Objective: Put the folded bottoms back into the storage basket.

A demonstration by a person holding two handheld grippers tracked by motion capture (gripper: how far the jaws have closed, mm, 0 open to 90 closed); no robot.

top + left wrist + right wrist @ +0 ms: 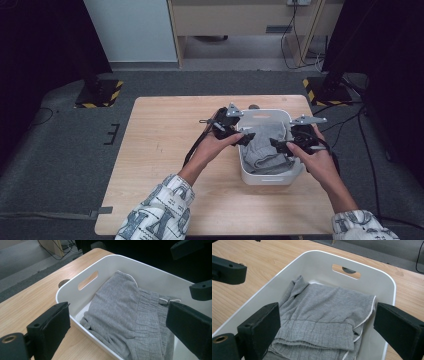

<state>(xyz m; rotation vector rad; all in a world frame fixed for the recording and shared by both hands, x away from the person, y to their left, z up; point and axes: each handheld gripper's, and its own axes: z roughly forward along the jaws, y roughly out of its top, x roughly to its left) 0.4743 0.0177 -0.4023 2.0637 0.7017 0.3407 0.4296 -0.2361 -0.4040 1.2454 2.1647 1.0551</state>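
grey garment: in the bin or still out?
In. The folded grey garment lies inside the white bin, below its rim; both grippers' jaws stand open over it, neither pressing on it.

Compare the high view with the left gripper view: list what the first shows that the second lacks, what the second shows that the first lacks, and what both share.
High view alone: the person's patterned sleeves, both hands, the whole wooden table, grey floor and yellow-black striped stand bases.

Left gripper view alone: close detail of the grey garment, with its ribbed waistband and white drawstring, and the left gripper open.

Both: the white bin holding the folded garment, its handle slot, and the tabletop.
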